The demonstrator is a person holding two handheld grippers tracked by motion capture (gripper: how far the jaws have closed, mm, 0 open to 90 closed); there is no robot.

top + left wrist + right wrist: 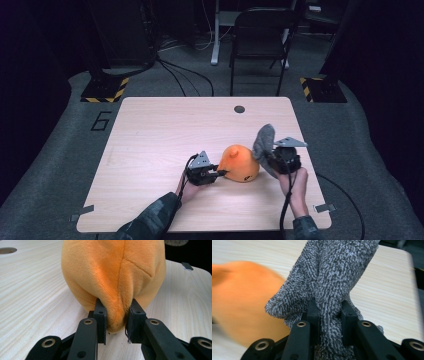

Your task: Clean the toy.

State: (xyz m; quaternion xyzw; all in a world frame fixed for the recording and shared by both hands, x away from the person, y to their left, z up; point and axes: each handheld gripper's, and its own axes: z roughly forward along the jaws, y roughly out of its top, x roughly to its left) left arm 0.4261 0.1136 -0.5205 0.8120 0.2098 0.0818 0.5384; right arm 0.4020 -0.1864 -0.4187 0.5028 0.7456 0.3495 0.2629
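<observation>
Orange plush toy (239,163) at lower centre, pinched by the left gripper (218,173), awaits wiping with the grey cloth (263,141) clamped in the right gripper (272,159).

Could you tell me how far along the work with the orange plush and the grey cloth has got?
Done: both things are gripped. The left gripper pinches a fold of the orange plush, which rests on the table. In hand: the right gripper holds the grey cloth up beside the plush. Left: probably bringing cloth and plush together; whether they touch yet, I cannot tell.
</observation>
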